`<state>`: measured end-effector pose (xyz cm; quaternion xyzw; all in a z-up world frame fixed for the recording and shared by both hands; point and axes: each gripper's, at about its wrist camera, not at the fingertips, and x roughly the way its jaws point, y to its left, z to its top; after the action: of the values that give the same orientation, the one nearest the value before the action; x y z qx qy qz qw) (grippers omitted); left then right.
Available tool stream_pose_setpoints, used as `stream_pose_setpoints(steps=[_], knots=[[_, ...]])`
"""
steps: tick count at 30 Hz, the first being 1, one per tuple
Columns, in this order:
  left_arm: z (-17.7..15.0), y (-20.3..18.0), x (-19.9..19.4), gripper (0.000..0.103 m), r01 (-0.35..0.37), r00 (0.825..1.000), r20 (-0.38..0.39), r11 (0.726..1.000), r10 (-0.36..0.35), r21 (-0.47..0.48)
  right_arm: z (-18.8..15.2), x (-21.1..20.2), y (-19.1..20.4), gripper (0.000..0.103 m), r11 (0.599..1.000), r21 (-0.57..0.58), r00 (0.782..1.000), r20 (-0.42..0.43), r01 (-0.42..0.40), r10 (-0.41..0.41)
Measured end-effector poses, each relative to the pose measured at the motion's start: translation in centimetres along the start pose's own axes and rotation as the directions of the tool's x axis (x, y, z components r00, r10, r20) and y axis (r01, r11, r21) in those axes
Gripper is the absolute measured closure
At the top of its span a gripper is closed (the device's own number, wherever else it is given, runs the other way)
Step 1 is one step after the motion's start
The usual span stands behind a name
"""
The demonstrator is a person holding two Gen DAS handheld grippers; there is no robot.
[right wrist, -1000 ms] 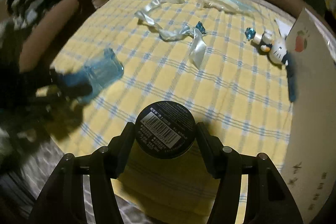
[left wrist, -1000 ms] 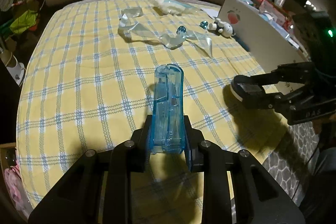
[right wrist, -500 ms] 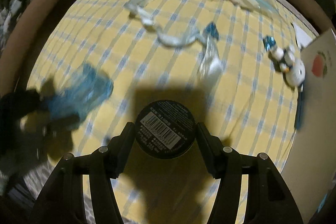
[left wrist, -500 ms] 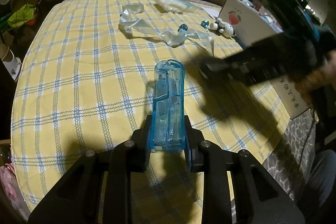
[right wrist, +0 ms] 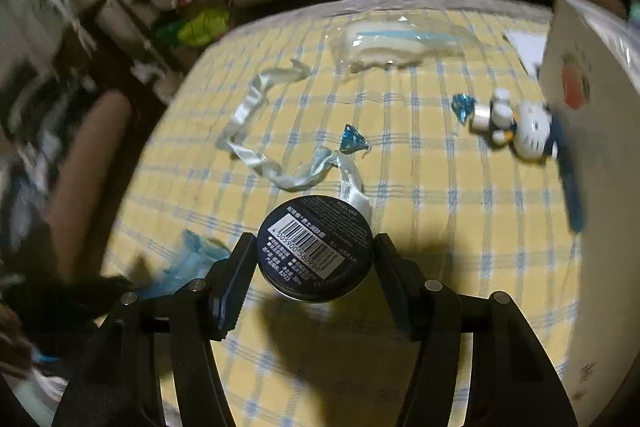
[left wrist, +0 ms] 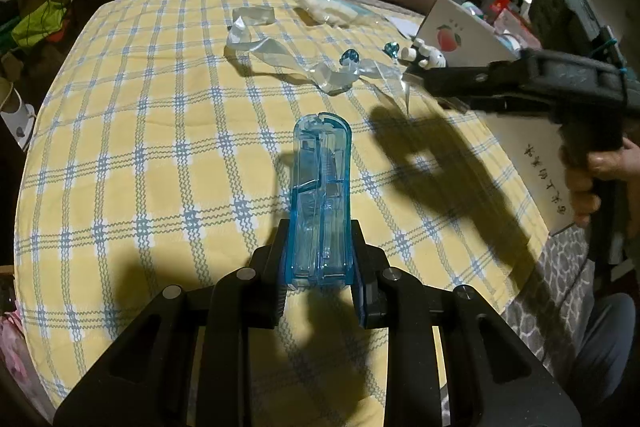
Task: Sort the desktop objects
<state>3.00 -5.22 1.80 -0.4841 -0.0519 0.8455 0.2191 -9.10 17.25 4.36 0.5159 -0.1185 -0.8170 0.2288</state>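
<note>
Left gripper [left wrist: 320,267] pinches one stapler [left wrist: 321,195], right gripper [right wrist: 314,255] one tin [right wrist: 315,253]; two blue gems [right wrist: 352,141] at 12 o'clock.

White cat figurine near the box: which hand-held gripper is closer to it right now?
Right. The right hand-held gripper hangs just beside the cat figurine; the left hand-held gripper sits back near the table's front edge.

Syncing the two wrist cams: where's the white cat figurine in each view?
Left wrist: white cat figurine upper right of centre, lying on the yellow plaid cloth against the foot of the white peach card.
Right wrist: white cat figurine at the right edge, mid-height, beside the same card.
Shared landmark: pale ribbon strewn mid-table.
</note>
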Motion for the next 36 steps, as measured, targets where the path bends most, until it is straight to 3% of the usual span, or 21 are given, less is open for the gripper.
stream_pose_setpoints(steps=[2, 4, 6, 9, 13, 17, 20, 23, 24, 25, 31, 36], knots=[[0.0, 0.0, 0.0, 0.079, 0.002, 1.0, -0.001, 1.0, -0.002, 0.001, -0.5, 0.0, -0.7, 0.042, 0.99, 0.089, 0.993, -0.034, -0.112, 0.115], [0.1, 0.1, 0.0, 0.079, 0.003, 1.0, -0.002, 1.0, -0.003, 0.002, -1.6, 0.4, -1.1, 0.042, 0.947, 0.195, 0.958, -0.075, -0.257, 0.275], [0.2, 0.0, 0.0, 0.079, 0.003, 1.0, -0.003, 1.0, -0.003, 0.004, -2.8, 1.6, -0.8, 0.042, 0.92, 0.246, 0.926, -0.149, -0.304, 0.346], [0.2, 0.0, 0.1, 0.079, 0.004, 1.0, -0.001, 1.0, -0.004, 0.002, -3.8, 2.6, -0.3, 0.042, 0.937, 0.227, 0.93, -0.2, -0.264, 0.31], [0.3, -0.3, 0.1, 0.079, 0.01, 1.0, 0.007, 1.0, -0.01, 0.011, -4.0, 3.6, -0.7, 0.042, 0.913, 0.288, 0.924, -0.164, -0.289, 0.344], [0.7, -0.5, 0.5, 0.079, -0.012, 1.0, 0.007, 1.0, 0.012, 0.013, -3.3, 2.6, 0.4, 0.042, 0.948, 0.206, 0.95, -0.148, -0.241, 0.274], [1.0, -0.6, 1.1, 0.066, -0.048, 0.999, 0.015, 0.999, 0.048, 0.002, -3.4, 0.9, 1.1, 0.042, 0.975, 0.114, 0.97, -0.136, -0.189, 0.203], [1.3, -1.0, 1.8, 0.068, -0.078, 0.997, 0.028, 0.997, 0.077, 0.021, -3.5, -0.6, 1.8, 0.042, 0.99, 0.039, 0.983, -0.119, -0.133, 0.137], [1.3, -1.0, 2.0, 0.078, -0.066, 0.997, 0.029, 0.998, 0.065, 0.023, -3.7, -1.1, 2.0, 0.042, 0.992, 0.023, 0.986, -0.11, -0.125, 0.127], [1.3, -1.1, 2.1, 0.079, -0.068, 0.997, 0.033, 0.997, 0.067, 0.02, -3.8, -1.6, 2.1, 0.042, 0.993, 0.012, 0.987, -0.102, -0.12, 0.121], [2.0, -2.6, -0.5, 0.079, -0.027, 0.996, 0.086, 0.999, 0.025, 0.019, -3.8, -7.3, 0.7, 0.042, 0.994, -0.01, 0.994, -0.011, -0.105, 0.105], [4.6, -8.0, -2.3, 0.08, 0.08, 0.989, 0.122, 0.996, -0.084, 0.033, -4.0, -14.3, -3.1, 0.042, 1.0, -0.004, 0.995, 0.096, -0.015, 0.015]])
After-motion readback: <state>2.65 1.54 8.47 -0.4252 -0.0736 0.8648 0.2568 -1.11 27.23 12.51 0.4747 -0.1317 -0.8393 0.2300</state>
